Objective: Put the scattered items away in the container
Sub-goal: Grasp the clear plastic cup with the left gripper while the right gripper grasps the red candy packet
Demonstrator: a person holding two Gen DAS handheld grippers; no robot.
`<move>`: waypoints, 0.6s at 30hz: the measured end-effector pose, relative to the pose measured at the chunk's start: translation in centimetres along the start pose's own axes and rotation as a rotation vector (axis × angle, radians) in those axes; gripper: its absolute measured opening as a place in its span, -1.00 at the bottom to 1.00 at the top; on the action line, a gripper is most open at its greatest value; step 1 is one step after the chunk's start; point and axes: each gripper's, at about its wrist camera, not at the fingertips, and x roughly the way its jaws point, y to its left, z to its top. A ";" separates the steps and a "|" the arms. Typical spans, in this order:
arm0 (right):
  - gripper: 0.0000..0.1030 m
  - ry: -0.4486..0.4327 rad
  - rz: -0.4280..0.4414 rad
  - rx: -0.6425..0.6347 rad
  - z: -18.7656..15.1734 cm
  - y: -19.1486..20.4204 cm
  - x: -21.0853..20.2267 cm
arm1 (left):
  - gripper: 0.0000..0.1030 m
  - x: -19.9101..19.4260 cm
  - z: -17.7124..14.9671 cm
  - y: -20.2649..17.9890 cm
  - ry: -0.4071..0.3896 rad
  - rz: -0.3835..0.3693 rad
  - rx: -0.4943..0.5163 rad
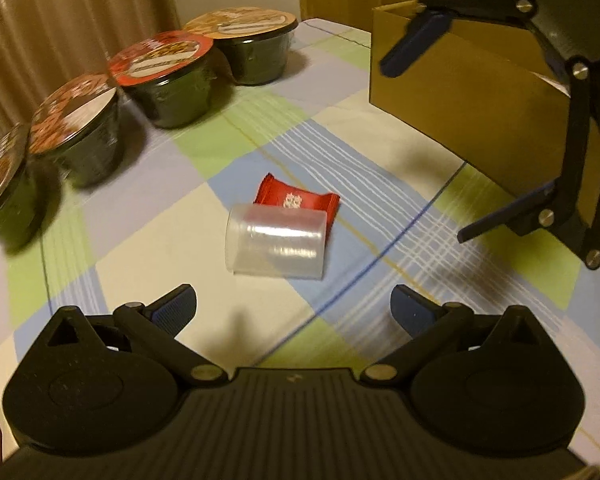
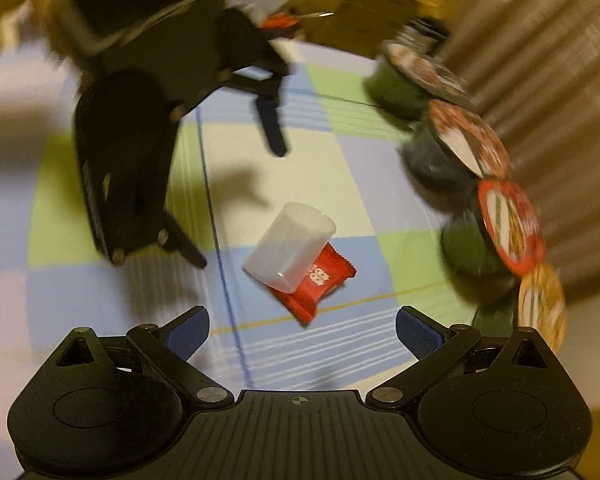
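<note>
Left gripper (image 1: 294, 308) hovers low with fingers wide and empty, aimed at the clear plastic cup (image 1: 276, 242); the cup lies on its side mid-tablecloth (image 1: 148, 224), overlapping a red sachet (image 1: 300, 200), so both remain untidied; right gripper (image 2: 302, 334), likewise spread and empty, faces them from the cardboard box (image 1: 460, 112) side; lidded bowls (image 1: 168, 80) line the far edge.

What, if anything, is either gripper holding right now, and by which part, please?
Nothing is held. The left gripper and right gripper are both open and empty, above the clear plastic cup lying on its side against the red packet.
</note>
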 end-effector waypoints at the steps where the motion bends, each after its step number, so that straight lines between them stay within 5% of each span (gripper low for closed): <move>1: 1.00 0.010 0.000 -0.049 -0.1 0.0 0.5 | 0.97 0.5 0.2 0.1 0.000 -0.004 0.013; 18: 1.00 0.036 0.026 -0.400 -0.6 -0.4 5.3 | 0.88 6.4 2.8 1.4 0.037 -0.069 0.183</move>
